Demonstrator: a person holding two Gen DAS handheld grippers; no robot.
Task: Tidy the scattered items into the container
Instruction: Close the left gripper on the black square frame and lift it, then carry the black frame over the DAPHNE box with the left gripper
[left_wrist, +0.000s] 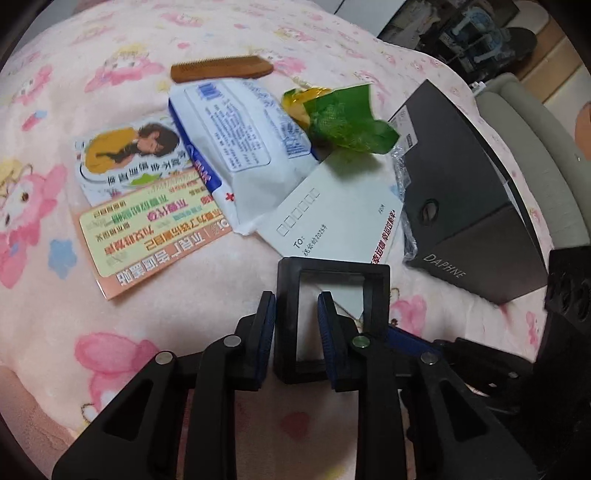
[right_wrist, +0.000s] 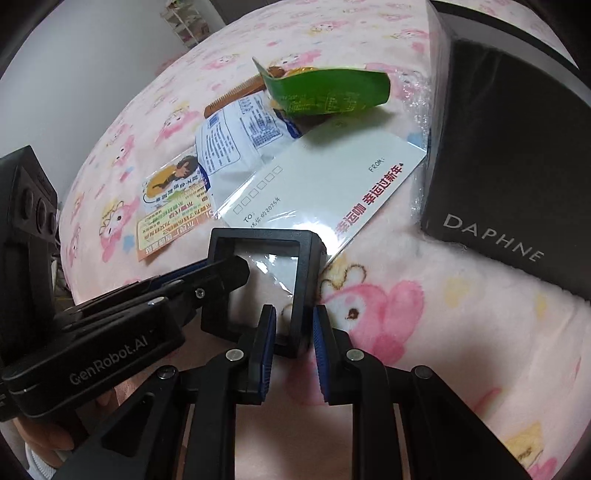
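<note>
bare pink blanket open at left, black box walling the right, perhaps touching envelope

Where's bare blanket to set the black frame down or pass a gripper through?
Free: the blanket between the black frame and the DAPHNE box; also the wide stretch left of the orange leaflet. Crowded: the wooden comb, wipes pack, green wrapper and envelope overlap, running up to the box.

Pink cartoon-print blanket; pale wall; white shelf.
</note>
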